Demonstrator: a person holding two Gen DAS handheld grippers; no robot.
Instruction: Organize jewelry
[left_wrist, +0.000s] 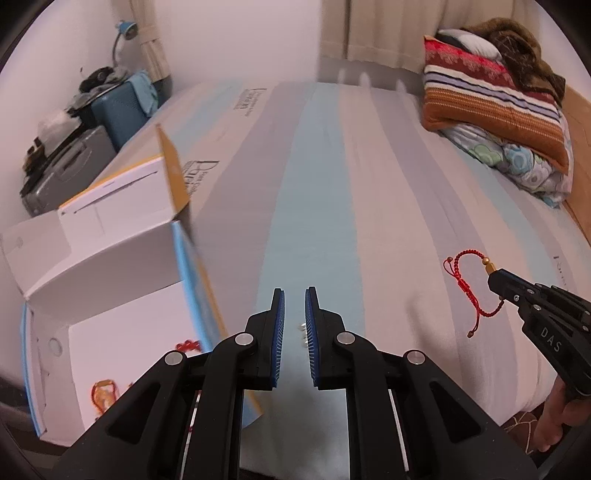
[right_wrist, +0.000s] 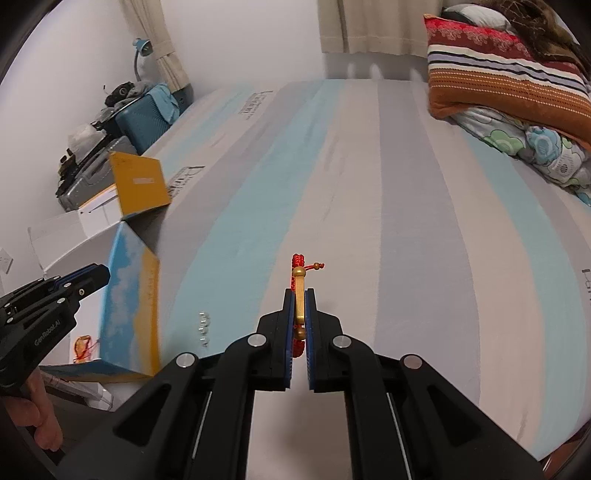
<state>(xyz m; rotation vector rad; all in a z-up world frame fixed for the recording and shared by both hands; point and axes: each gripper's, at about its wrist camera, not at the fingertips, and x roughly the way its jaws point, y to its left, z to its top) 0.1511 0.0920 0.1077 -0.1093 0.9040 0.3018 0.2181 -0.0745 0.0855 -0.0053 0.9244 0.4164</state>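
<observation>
Right gripper (right_wrist: 299, 314) jaws pinching one red bracelet (right_wrist: 298, 295); left gripper (left_wrist: 294, 325) jaws spread, above one pearl strand (left_wrist: 303, 334).

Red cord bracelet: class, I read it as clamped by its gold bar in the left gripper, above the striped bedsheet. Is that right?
Not quite. The red cord bracelet is clamped by its gold bar in the right gripper, not the left, as the right wrist view shows. The left gripper holds nothing in its own view. The bracelet is above the striped bedsheet.
</observation>
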